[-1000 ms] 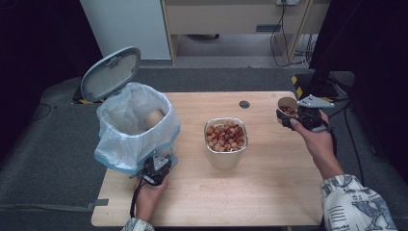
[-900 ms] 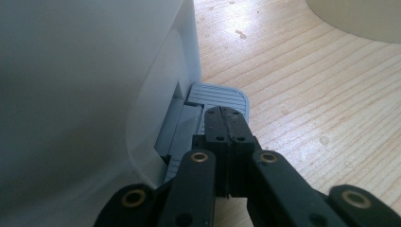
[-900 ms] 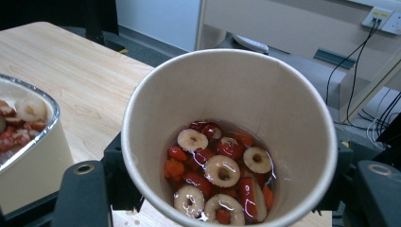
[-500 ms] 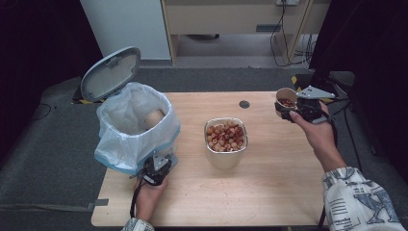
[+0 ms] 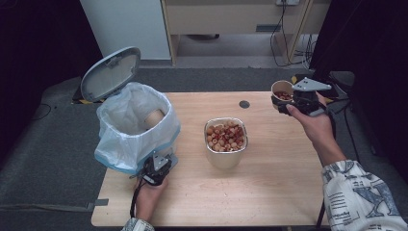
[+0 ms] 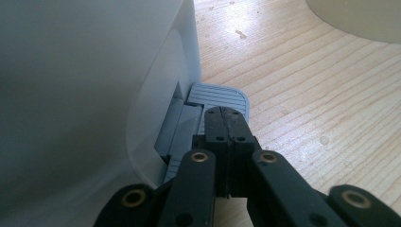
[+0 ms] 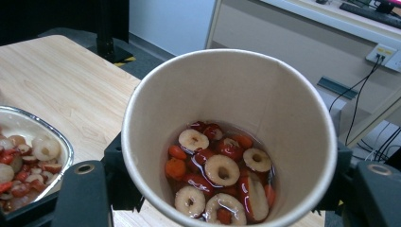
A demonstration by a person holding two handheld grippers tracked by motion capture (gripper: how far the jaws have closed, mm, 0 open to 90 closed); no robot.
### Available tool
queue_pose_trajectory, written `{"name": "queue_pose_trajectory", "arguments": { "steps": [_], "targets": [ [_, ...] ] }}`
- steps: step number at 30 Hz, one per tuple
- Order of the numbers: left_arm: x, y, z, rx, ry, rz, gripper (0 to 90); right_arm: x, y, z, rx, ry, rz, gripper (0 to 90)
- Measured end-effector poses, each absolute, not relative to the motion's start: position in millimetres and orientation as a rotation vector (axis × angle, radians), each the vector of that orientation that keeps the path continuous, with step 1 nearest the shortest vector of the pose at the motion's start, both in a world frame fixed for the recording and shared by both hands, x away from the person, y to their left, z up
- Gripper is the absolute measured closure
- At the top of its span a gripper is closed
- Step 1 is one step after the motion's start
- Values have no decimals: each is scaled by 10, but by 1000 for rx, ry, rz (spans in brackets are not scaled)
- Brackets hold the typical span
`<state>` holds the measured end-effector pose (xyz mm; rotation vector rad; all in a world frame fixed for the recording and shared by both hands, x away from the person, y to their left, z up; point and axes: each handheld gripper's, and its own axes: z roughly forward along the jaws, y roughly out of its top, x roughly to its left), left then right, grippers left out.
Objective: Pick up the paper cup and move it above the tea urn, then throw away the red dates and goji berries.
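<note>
A white pedal bin [image 5: 134, 126] lined with a blue-edged bag stands at the table's left, its grey lid [image 5: 109, 73] up. A paper cup [image 5: 155, 117] lies inside it. My left gripper [image 5: 155, 169] is shut at the bin's foot, and in the left gripper view its tips [image 6: 226, 113] rest on the grey ribbed pedal [image 6: 215, 94]. My right gripper [image 5: 288, 102] is shut on a paper cup [image 5: 282, 91] held above the table's far right corner. The cup [image 7: 227, 142] holds sliced red dates in liquid, and its black fingers [image 7: 82, 194] clamp both sides.
A metal container [image 5: 226, 142] full of date slices stands at mid-table, and its rim [image 7: 56, 137] shows at left in the right gripper view. A dark round cable hole [image 5: 244, 104] sits near the far edge. A cabinet and cables stand beyond the table.
My right hand has lifted the cup of dates a little higher and slightly toward the far edge. The left gripper stays on the pedal and the lid stays up.
</note>
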<state>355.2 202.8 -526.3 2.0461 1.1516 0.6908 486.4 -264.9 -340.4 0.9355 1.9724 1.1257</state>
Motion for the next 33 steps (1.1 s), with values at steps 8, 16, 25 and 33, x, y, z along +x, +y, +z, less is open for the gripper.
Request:
{"name": "queue_pose_trajectory", "arguments": {
  "steps": [8,16,25,33],
  "targets": [
    [3552,2029,-5262,2046,1151,690,891,4878,-2583,-3312,915,1969,1136,308],
    [3552,2029,-5263,2046,1150,690,891,4881,-2536,-3271,897,1978,1141,308],
    [3551,2028,-5263,2047,1150,691,891,4937,-2418,-3137,824,1995,1142,308],
    [3550,2027,-5263,2048,1149,693,891,4953,-2214,-3089,740,2037,1142,307]
  ]
}}
